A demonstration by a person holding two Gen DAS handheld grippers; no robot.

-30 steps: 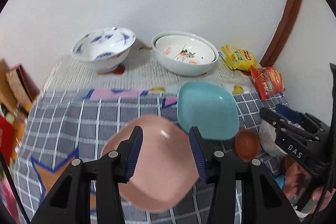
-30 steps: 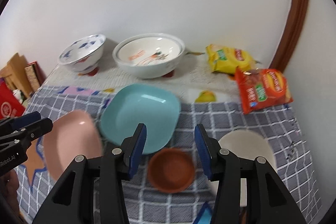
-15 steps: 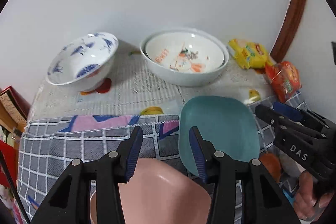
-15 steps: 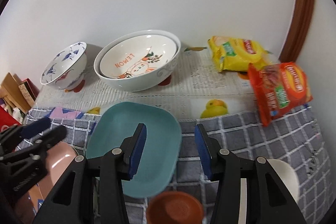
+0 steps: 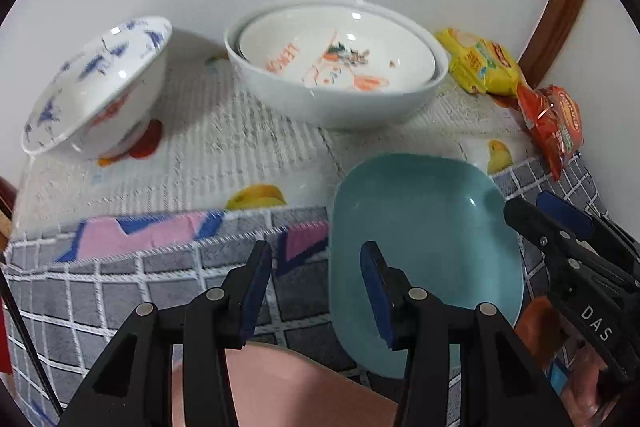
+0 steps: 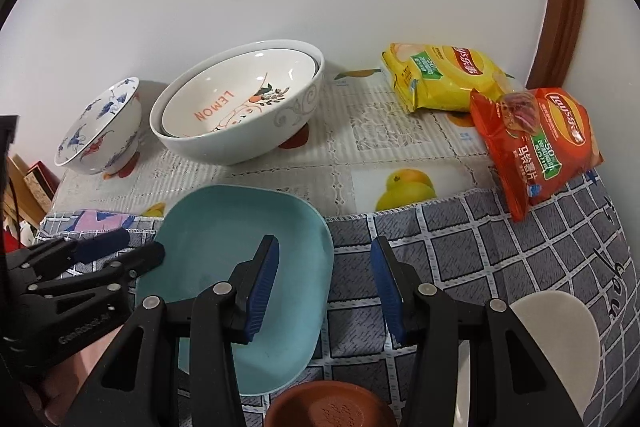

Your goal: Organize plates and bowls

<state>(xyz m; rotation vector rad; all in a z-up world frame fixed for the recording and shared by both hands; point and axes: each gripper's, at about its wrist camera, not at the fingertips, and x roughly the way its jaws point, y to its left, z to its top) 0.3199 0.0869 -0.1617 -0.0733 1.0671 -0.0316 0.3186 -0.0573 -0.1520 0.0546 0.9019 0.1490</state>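
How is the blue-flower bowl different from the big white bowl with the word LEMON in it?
The blue-flower bowl is smaller and narrower; the LEMON bowl is wider and shallower. The blue-flower bowl has blue painting inside and stands alone; the LEMON bowl has orange letters and sits nested inside a second white bowl. Both are white, round, upright, and stand at the back by the wall.

**Both claws advance toward the teal plate**

The left claw (image 5: 316,291) has moved forward: the pink plate (image 5: 280,387), once between its fingers, now sits at 6 o'clock. The right claw (image 6: 324,291) has closed in on the teal plate (image 6: 224,247), leaving the brown saucer (image 6: 332,407) at the bottom edge.
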